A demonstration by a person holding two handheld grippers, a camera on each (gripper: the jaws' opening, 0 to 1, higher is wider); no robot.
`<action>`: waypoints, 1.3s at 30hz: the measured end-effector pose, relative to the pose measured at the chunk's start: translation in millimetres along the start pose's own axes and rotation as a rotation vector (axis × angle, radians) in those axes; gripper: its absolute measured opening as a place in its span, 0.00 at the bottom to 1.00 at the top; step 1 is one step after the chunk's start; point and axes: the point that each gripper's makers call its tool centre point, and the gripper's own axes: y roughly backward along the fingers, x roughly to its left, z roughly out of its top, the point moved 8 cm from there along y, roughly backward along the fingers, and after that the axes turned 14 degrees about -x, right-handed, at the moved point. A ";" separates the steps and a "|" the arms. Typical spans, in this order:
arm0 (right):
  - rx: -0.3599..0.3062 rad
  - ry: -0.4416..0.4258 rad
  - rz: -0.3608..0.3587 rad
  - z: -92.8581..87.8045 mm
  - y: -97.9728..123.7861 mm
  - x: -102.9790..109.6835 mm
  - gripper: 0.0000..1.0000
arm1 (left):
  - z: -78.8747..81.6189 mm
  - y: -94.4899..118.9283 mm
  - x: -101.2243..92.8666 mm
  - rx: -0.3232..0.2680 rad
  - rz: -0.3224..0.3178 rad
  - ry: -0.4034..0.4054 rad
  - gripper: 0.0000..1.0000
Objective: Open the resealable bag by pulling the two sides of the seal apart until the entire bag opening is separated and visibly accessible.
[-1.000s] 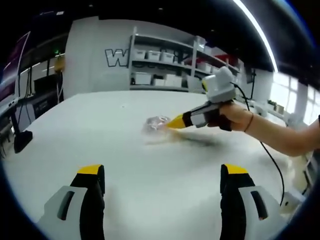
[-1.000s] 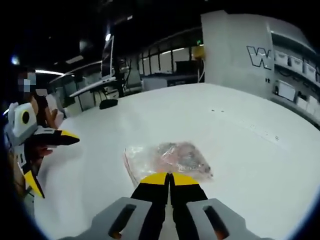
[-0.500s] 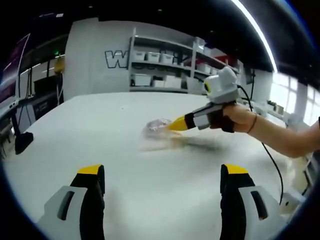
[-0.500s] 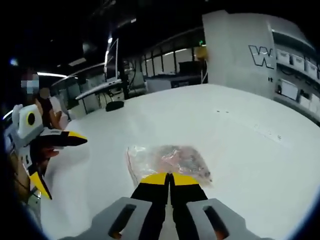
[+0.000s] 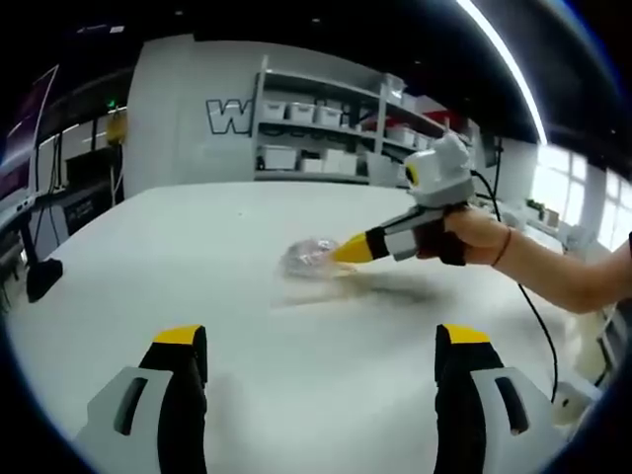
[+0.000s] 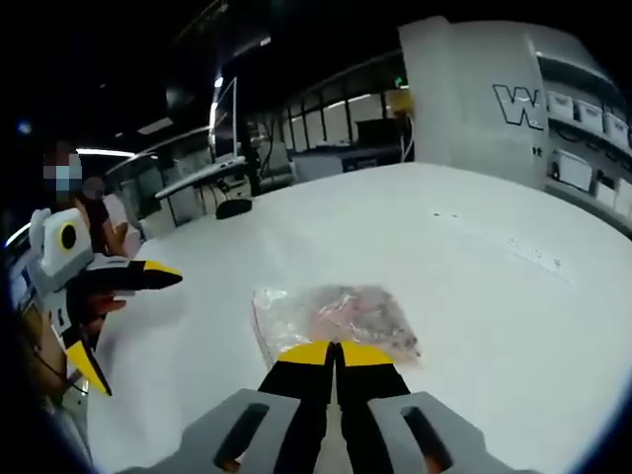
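A clear resealable bag point(image 6: 331, 314) with pinkish contents lies on the white table point(image 6: 474, 257). My right gripper point(image 6: 336, 352) is shut on the bag's near edge, its yellow tips pressed together. In the left gripper view the bag point(image 5: 308, 257) sits mid-table with a faint shadow under it, and the right gripper point(image 5: 343, 252) reaches in from the right and pinches it. My left gripper point(image 5: 321, 338) stands wide open with nothing between its jaws, well short of the bag. The left gripper point(image 6: 136, 328) is also open at the left of the right gripper view.
A person's hand and forearm point(image 5: 533, 262) hold the right gripper, with a cable point(image 5: 541, 321) trailing down. Shelves with bins point(image 5: 326, 128) stand behind the table point(image 5: 296, 385). A black object point(image 6: 234, 207) sits at the far table edge.
The right gripper stays shut on the bag and has shifted slightly. The left gripper looks a little nearer in the right gripper view; its jaws remain wide open.
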 end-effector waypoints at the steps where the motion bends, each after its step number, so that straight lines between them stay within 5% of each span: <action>1: 0.000 -0.001 0.001 -0.1 0.7 0.7 0.00 | -0.3 -0.2 -0.2 0.000 0.000 0.001 0.96; 39: -0.022 -0.041 0.052 -0.8 11.7 17.6 0.00 | -1.9 -1.4 -5.6 -0.007 -0.018 0.024 0.95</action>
